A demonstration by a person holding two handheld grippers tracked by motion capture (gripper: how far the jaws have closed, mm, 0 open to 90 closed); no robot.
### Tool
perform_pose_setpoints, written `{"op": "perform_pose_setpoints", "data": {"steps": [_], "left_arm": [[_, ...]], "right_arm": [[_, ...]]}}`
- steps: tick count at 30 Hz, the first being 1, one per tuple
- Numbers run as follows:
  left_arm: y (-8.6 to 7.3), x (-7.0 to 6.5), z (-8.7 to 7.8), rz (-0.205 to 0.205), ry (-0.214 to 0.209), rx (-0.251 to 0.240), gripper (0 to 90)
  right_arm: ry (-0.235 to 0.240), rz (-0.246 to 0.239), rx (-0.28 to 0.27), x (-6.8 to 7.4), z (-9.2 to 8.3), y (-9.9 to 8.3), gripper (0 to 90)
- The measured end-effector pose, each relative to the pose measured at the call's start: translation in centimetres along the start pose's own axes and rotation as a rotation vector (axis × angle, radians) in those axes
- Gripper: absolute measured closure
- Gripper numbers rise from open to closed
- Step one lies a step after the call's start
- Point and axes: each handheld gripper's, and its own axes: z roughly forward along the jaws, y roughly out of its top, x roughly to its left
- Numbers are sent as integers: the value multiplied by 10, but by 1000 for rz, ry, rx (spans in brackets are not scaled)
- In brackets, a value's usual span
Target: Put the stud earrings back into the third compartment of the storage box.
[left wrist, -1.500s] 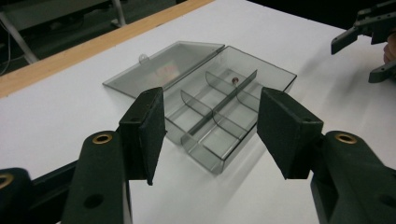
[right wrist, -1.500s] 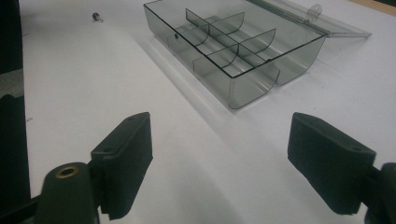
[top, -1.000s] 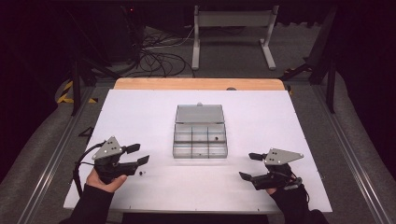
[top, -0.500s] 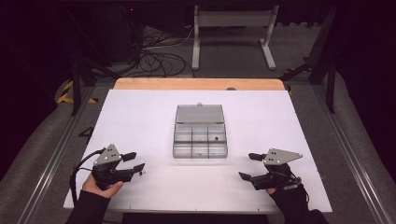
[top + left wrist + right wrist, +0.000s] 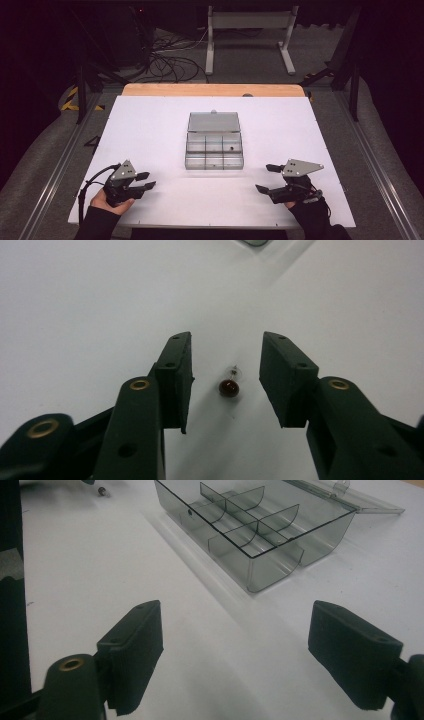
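A tiny dark red bulb with a clear tip [image 5: 229, 387] lies on the white table [image 5: 150, 130]. My left gripper [image 5: 226, 355] is open and straddles it, one jaw on each side, neither touching. In the high view the left gripper [image 5: 146, 181] is low at the front left of the table. A clear plastic compartment box [image 5: 215, 148] sits in the middle with its lid [image 5: 214, 121] folded open behind it. My right gripper [image 5: 262, 178] is wide open at the front right with nothing between its jaws. In its own view the right gripper [image 5: 237, 615] points at the box [image 5: 250, 525].
A small speck [image 5: 231, 148] lies in one compartment of the box. A wooden strip [image 5: 210, 90] edges the far side of the table. Beyond it are cables [image 5: 170, 60] and a metal stand [image 5: 250, 35] on the floor.
My left gripper has moved a little toward the table's front edge and come down low, so its jaws now stand around the small bulb. The right gripper has stayed put.
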Motion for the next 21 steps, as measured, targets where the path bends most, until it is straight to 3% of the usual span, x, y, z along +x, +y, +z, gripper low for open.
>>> {"op": "perform_pose_setpoints", "data": {"steps": [13,21], "left_arm": [[-2,-1,10,33,6,74,786],[-2,0,10,39,11,77,797]], "right_arm": [[8,-2,-2,0,0,0,223],[8,-3,1,0,0,0,223]]}}
